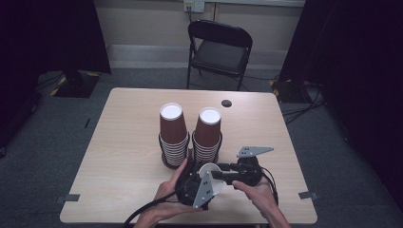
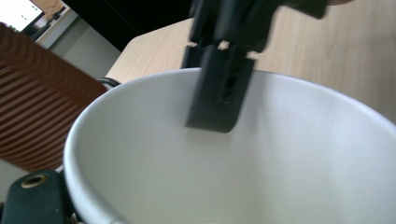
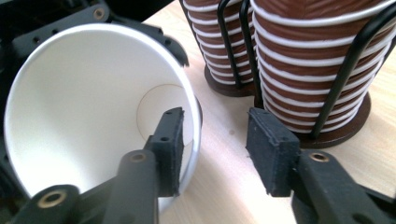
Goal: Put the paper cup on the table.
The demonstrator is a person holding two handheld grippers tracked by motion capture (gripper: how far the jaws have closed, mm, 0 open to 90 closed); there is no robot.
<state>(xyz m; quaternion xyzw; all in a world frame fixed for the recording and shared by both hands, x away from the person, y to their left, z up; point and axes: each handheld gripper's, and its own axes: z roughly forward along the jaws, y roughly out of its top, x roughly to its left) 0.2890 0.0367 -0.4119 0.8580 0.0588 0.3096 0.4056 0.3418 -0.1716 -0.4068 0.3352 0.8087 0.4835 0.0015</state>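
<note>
**Ana:** Cup (image 1: pixel 210 178), the white paper one, is lying on its side near the table's (image 1: pixel 123 156) front edge, mouth turned toward the person's right. The left gripper (image 1: pixel 197 183) is carrying it.

**Ben:** Are its jaws pinching the cup?

**Ana:** In the high view the cup is sitting in the left gripper, with the hand (image 1: pixel 166 197) wrapping the gripper's body. In the left gripper view the white inside of the cup (image 2: pixel 233 163) is crowding the lens, so I cannot tell how those jaws are standing around it.

**Ben:** And moving rightward?

**Ana:** The right gripper (image 1: pixel 223 175) is reaching in from the right. In the right gripper view its jaws are standing spread: one finger (image 3: pixel 168 140) is poking inside the cup's (image 3: pixel 84 102) mouth, the other is waiting outside over bare table, and the rim wall is passing between them without being squeezed.

**Ben:** What is standing behind?

**Ana:** Two stacks of brown cups, upside down in wire holders: the left stack (image 1: pixel 172 133) and the right stack (image 1: pixel 207 133), just beyond the grippers.
</note>
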